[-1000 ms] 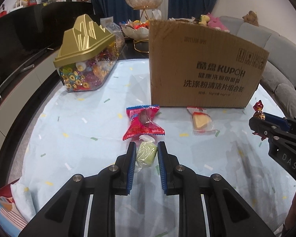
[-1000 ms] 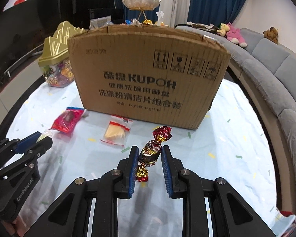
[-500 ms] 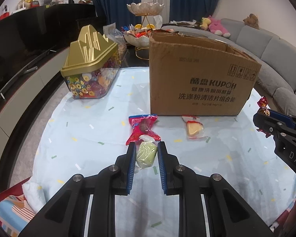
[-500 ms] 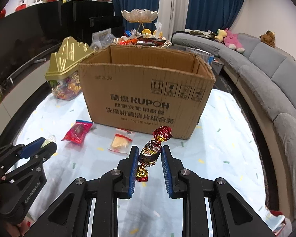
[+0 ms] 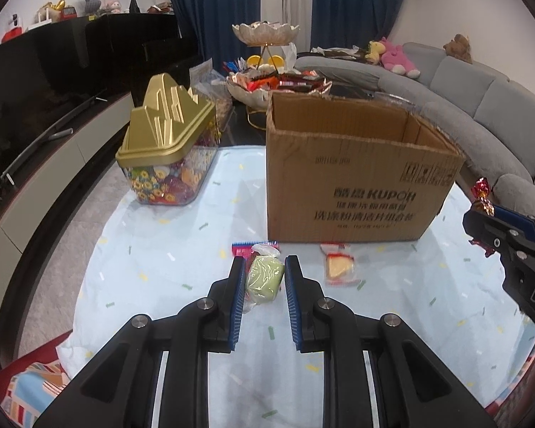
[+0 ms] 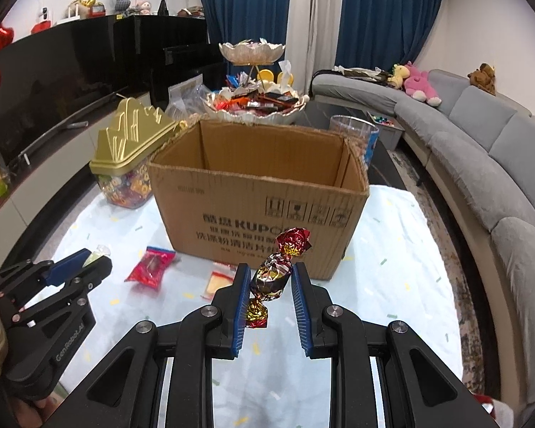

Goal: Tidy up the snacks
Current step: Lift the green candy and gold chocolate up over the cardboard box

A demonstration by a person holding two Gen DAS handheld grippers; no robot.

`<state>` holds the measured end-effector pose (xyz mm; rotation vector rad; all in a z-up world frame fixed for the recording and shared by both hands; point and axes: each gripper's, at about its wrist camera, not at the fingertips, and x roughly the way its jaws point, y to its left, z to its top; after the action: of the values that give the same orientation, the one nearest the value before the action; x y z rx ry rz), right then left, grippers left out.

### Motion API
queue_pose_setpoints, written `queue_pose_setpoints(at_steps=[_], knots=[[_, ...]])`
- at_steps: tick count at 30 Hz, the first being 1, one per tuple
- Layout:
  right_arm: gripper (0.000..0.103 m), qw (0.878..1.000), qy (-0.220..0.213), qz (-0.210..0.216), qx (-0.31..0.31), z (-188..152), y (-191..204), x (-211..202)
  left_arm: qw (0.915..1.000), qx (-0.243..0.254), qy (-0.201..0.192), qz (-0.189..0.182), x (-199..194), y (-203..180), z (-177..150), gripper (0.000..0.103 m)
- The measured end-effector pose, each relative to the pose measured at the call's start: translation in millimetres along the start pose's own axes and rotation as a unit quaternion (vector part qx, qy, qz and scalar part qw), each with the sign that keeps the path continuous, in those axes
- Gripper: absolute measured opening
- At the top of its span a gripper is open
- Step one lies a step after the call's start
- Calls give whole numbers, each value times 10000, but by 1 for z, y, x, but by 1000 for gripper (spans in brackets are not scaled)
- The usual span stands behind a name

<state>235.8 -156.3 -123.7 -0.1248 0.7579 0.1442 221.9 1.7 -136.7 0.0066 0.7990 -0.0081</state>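
Pale tablecloth (image 5: 153,249) — cardboard box (image 5: 353,185), gold-lidded jar (image 5: 167,149).

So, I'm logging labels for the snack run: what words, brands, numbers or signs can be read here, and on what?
"KUPOH": brand on the front of the cardboard box, with Chinese lines beside and under it, too blurred to quote.
Four square handling signs: upper right of the box front, details unclear.
Small stamped number: upper left of the box front, unreadable.
"GenRobot.AI": side of the left gripper.
"DAS", cut off by the frame edge: side of the right gripper.
Snack wrappers: no readable print.
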Motion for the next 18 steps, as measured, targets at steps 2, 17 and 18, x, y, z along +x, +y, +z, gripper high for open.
queue_pose_setpoints(at_steps=[2,17,18], knots=[[25,10000,-17,7,19,4,-3,-2,10000,19,-40,-1,-2,-3,7,22],[25,9998,-205,67,38,41,-19,-18,9997,-9,-248,-51,-16,-17,52,22],[25,9997,-230,70,40,44,-19,-19,9996,-14,-266,-49,-17,-17,55,22]])
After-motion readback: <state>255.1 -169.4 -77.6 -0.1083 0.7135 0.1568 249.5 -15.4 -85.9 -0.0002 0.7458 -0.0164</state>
